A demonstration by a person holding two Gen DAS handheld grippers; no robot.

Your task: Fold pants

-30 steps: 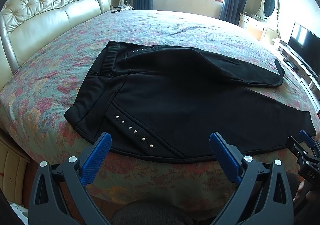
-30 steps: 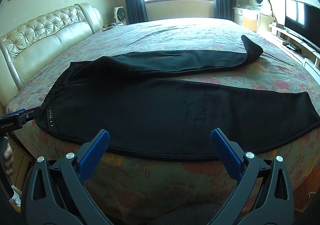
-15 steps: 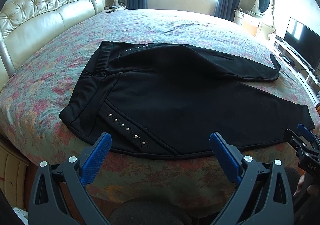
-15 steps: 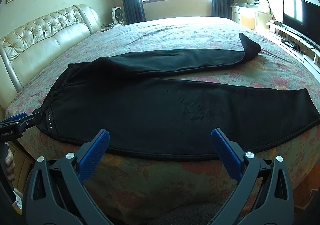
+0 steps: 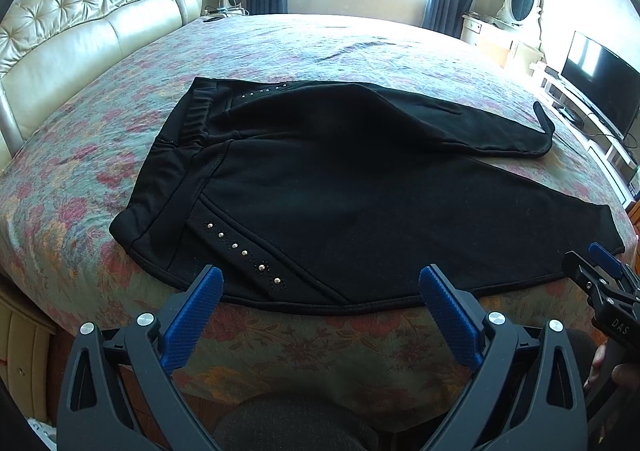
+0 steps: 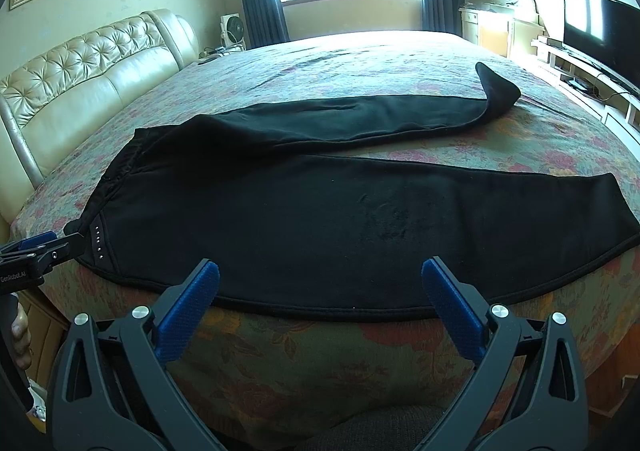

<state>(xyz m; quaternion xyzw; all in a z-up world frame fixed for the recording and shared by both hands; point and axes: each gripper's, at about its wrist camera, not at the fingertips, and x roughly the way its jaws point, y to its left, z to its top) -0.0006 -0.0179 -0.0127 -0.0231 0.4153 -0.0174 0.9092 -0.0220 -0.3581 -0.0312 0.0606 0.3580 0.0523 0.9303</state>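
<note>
Pants (image 5: 340, 191) are lying flat on the bed (image 5: 280, 47). You are holding both the left gripper (image 5: 320, 287) and the right gripper (image 6: 320, 279) wide open, gripping nothing. Pinch the near hem at 12 o'clock.

Both grippers, left (image 5: 320, 291) and right (image 6: 320, 287), have black plastic arms, bumpy blue pads (image 5: 194, 319) and shiny round silver screws (image 5: 146, 319).
</note>
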